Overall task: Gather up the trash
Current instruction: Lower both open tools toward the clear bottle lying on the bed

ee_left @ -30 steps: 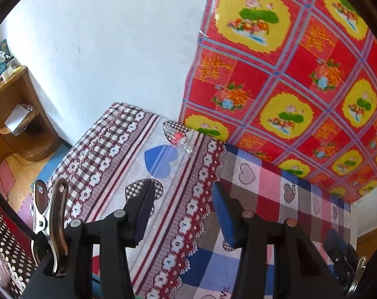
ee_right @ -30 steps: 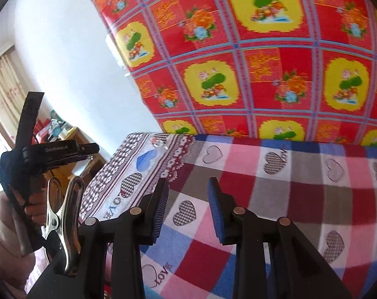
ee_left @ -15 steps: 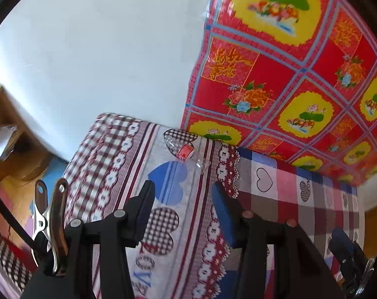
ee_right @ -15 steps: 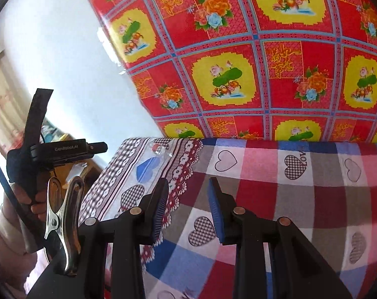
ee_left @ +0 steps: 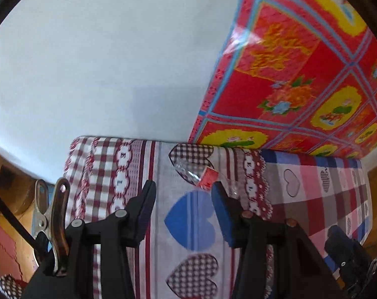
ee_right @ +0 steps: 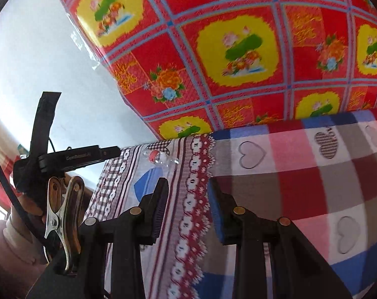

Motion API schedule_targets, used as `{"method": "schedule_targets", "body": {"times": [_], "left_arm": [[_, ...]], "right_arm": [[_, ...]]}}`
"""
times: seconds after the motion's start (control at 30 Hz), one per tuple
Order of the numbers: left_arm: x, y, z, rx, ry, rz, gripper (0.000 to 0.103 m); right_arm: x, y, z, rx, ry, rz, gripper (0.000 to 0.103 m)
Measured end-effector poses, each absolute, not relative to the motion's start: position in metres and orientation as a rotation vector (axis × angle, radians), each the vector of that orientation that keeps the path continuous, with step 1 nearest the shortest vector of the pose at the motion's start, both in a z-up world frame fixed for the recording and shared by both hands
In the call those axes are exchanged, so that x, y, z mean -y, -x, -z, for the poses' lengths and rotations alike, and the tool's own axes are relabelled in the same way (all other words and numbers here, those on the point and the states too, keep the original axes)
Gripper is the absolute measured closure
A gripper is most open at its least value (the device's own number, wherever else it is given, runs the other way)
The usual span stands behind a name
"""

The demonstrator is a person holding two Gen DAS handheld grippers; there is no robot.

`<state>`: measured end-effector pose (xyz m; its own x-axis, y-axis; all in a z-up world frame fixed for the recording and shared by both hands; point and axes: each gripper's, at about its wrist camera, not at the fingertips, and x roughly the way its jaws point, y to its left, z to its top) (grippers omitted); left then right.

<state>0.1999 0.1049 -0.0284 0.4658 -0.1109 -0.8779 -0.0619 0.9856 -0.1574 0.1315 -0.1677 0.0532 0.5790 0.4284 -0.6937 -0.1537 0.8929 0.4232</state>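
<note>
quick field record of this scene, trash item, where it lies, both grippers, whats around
trash: clear plastic bottle with a red label, lying on its side
surface: bed sheet printed with hearts and checks
bottle place: near the far edge, by the white wall
left gripper: jaws closing, nothing between them, bottle just beyond the right fingertip
right gripper: jaws apart, empty, bottle farther ahead
backdrop: red and yellow floral cloth upright behind the bed
</note>
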Motion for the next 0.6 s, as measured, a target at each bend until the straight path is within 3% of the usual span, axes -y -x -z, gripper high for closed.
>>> {"method": "schedule_targets", "body": {"times": [0.4, 0.6], "left_arm": [[-0.102, -0.237, 0.073, -1.139, 0.196, 0.120, 0.061], [-0.106, -0.245, 0.084, -1.161, 0.248, 0.179, 0.079]], "right_arm": [[0.118, -0.182, -0.006, -0.986, -0.391, -0.325, 0.070], [0.107, -0.202, 0.013, -1.024, -0.444, -0.339, 0.073]]}}
